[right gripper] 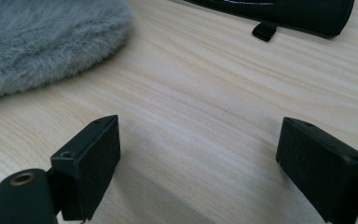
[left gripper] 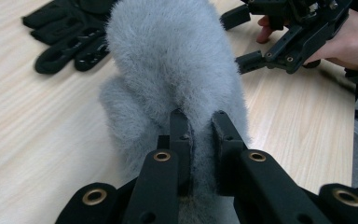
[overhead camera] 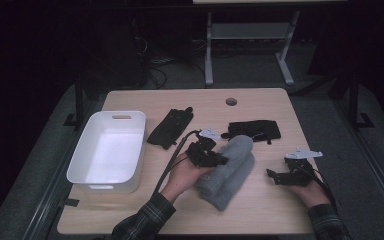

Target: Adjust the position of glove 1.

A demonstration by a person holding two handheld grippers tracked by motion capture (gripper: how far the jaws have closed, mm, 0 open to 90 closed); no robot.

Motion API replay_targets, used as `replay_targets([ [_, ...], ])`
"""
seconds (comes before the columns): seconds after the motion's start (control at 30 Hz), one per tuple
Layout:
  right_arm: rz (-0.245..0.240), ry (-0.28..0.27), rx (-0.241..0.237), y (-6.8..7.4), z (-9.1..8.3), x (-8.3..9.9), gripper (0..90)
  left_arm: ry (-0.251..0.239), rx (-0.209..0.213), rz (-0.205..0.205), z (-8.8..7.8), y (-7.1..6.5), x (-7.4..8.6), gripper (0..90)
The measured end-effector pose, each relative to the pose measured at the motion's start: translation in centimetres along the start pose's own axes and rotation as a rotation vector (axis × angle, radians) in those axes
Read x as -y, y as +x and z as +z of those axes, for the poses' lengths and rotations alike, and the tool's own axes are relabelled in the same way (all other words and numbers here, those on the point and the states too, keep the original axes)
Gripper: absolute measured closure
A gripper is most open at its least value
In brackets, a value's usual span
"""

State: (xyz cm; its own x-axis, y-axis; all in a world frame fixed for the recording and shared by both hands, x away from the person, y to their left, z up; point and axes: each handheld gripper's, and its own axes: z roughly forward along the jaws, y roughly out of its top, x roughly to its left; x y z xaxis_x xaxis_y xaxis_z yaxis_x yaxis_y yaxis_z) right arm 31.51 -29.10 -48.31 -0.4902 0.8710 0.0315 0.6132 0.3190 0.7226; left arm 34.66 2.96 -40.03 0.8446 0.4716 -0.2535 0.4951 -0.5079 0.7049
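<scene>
Two fuzzy grey mittens (overhead camera: 230, 167) lie stacked mid-table, one on the other. My left gripper (overhead camera: 220, 160) is shut on the upper grey mitten (left gripper: 177, 60); a fold of its fur is pinched between the two black pads. My right gripper (overhead camera: 271, 175) rests low over the bare wood to the right of the mittens, jaws wide apart with nothing between them. In the right gripper view the grey mitten (right gripper: 42, 42) lies off to the upper left, and my right gripper (right gripper: 198, 161) frames plain tabletop. A black glove (overhead camera: 256, 130) lies behind the mittens.
A white plastic bin (overhead camera: 109, 150) stands at the table's left side. A second black glove (overhead camera: 170, 127) lies between the bin and the mittens. The wooden table (overhead camera: 260, 210) has a cable hole (overhead camera: 231, 101) near its far edge.
</scene>
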Motion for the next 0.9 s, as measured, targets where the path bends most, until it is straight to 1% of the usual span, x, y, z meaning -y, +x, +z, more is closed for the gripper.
replay_targets([
  [0.1,0.000,0.000,-0.001,0.0,0.0,0.0,13.1,0.004,-0.002,0.004,0.5,-0.3,0.1,81.2],
  [0.27,0.001,0.000,-0.001,0.0,0.0,0.0,13.1,0.016,0.004,-0.001,1.5,-0.6,0.5,81.2],
  [0.4,0.001,0.000,-0.001,0.0,0.0,0.0,13.1,0.030,0.000,0.010,2.2,-0.9,0.7,81.1],
  [0.43,0.001,0.000,-0.001,0.0,0.0,0.0,13.1,0.032,-0.003,0.011,2.4,-1.0,0.7,81.1],
  [0.47,0.000,0.000,0.000,0.0,0.0,0.0,13.1,0.043,-0.010,0.022,2.5,-1.0,0.8,81.1],
  [0.5,0.001,0.000,-0.001,0.0,0.0,0.0,13.1,0.044,-0.016,0.019,2.8,-1.1,0.9,81.1],
  [0.53,0.001,0.000,-0.001,0.0,0.0,0.0,13.1,0.051,-0.019,0.030,2.9,-1.1,1.0,81.1],
  [0.6,0.000,0.000,0.000,0.0,0.0,0.0,13.1,0.046,-0.035,0.025,3.3,-1.2,1.2,81.1],
  [0.63,0.001,0.000,0.000,0.0,0.0,0.0,13.1,0.061,-0.043,0.041,3.4,-1.2,1.3,81.1],
  [0.7,0.000,0.001,-0.001,0.0,0.0,0.0,13.1,0.062,-0.046,0.035,3.6,-1.2,1.4,81.0],
  [0.73,0.000,0.001,-0.001,0.0,0.0,0.0,13.1,0.053,-0.047,0.025,3.7,-1.3,1.5,81.0],
  [0.8,0.000,0.001,0.000,0.0,0.0,0.0,13.1,0.048,-0.047,0.025,3.7,-1.3,1.5,79.0],
  [0.83,0.000,0.001,-0.001,0.0,0.0,0.0,13.1,0.043,-0.042,0.027,3.6,-1.3,1.5,79.0],
  [0.9,0.000,0.000,0.000,0.0,0.0,0.0,13.1,0.035,-0.029,0.030,3.2,-1.1,1.4,75.4],
])
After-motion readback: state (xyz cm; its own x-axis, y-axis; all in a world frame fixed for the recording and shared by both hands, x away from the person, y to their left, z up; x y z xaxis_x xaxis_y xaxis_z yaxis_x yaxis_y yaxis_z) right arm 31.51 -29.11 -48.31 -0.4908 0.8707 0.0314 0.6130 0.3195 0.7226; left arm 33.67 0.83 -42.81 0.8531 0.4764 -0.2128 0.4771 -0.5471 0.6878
